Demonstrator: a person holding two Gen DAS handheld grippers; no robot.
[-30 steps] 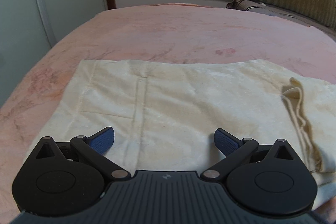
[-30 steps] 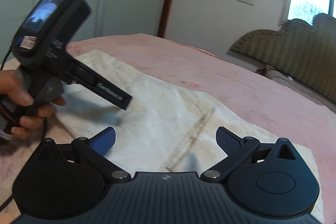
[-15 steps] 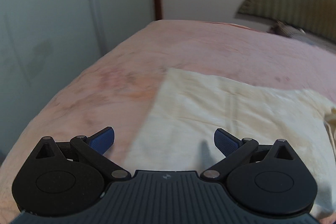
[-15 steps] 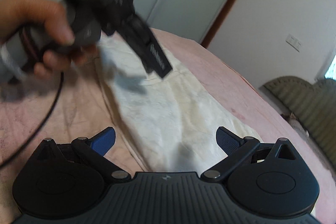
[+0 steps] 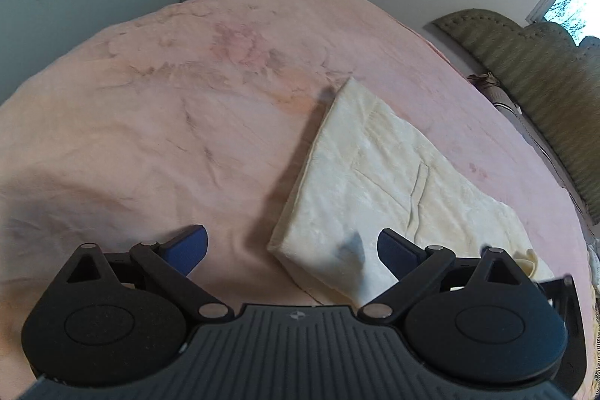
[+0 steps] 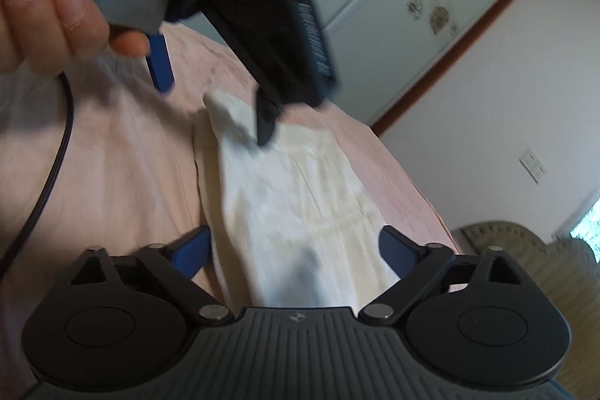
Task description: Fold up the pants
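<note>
We see the pants (image 6: 296, 212) smeared by motion blur in the right wrist view, their near end hidden behind the right claw (image 6: 296, 246). The hand (image 6: 48, 6) is cut off by the frame's left edge. In the left wrist view, the left claw (image 5: 292, 246) body covers the pants' near edge.

No lettering can be read. The left gripper (image 6: 213, 81), ahead of the right gripper's fingers, bears white print on its side, too blurred to make out.

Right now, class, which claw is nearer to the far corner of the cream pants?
Left. The left claw hangs at that corner of the pants; the right claw straddles their opposite, near end.
</note>
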